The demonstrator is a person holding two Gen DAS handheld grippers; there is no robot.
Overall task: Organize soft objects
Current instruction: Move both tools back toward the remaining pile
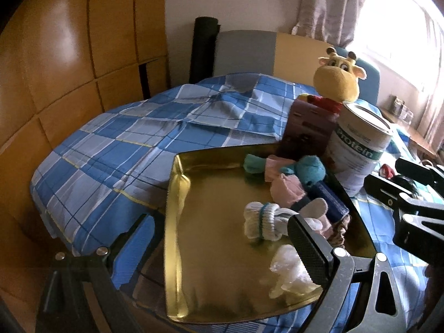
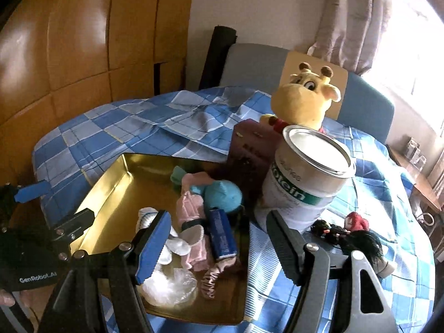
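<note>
A: Socks (image 2: 177, 245) and other soft items lie bunched along the right side of the gold tray (image 2: 116, 183) on the bed.

B: Tool state?

A: Right gripper (image 2: 219, 245) jaws apart, empty, above the tray's edge. Left gripper (image 1: 222, 238) likewise apart, empty.

B: Procedure?

A: Lower onto one bundle only; close at its middle.

Protein tin (image 2: 305, 177) beside maroon box (image 2: 249, 149)

The white tin (image 1: 360, 149) standing just right of the gold tray carries a green band lettered "protein"; in the right wrist view only "otein" shows. The left gripper's (image 2: 50, 213) black housing, near left, reads "GenRobot.AI".
</note>
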